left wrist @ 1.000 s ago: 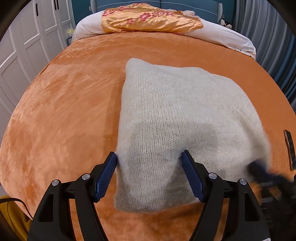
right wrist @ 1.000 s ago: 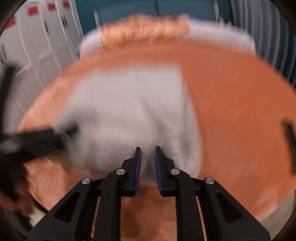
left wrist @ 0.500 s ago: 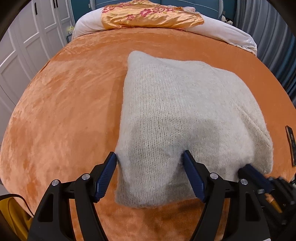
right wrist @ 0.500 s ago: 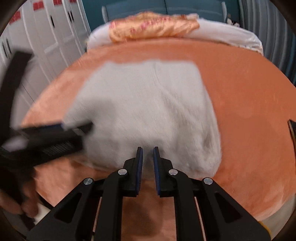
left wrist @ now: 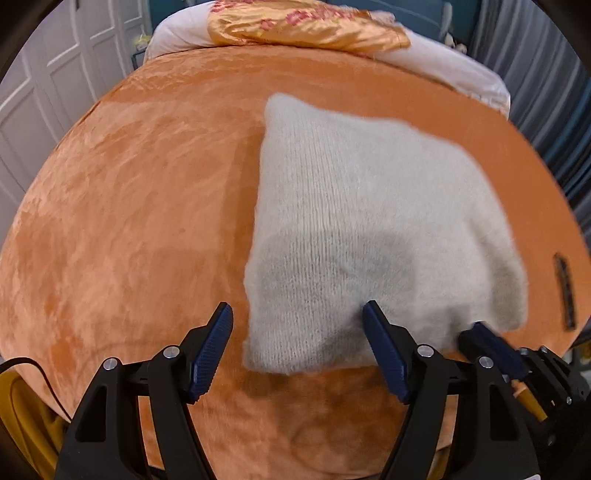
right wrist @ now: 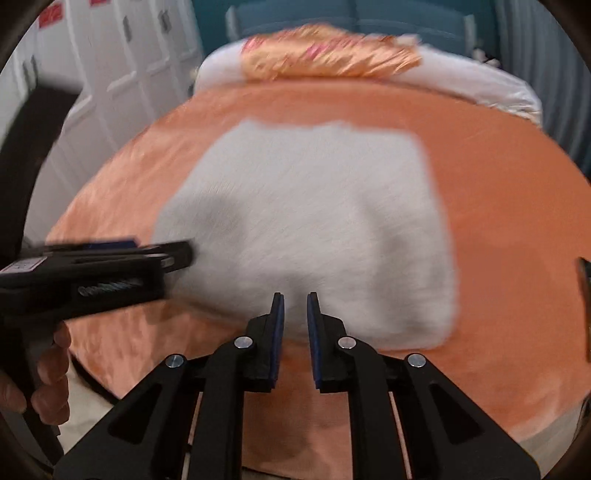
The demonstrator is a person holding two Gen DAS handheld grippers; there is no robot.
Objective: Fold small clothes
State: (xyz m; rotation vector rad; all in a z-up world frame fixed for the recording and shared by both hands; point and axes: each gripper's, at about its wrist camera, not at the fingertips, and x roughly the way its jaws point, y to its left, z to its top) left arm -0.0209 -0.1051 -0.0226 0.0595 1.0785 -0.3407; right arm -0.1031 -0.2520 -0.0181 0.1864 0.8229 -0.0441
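A folded cream knitted sweater lies flat on the orange bed cover; it also shows in the right wrist view. My left gripper is open, its fingers spread wide just in front of the sweater's near left corner, holding nothing. My right gripper has its jaws a narrow gap apart with nothing between them, just off the sweater's near edge. The left gripper also shows in the right wrist view, at the sweater's left side.
A floral orange quilt on a white pillow lies at the bed's head. A dark flat object lies on the cover right of the sweater. White wardrobe doors stand left, grey curtains right.
Both grippers have drawn back a little from the sweater's near edge. The right gripper's jaws have opened slightly. The sweater lies as before.
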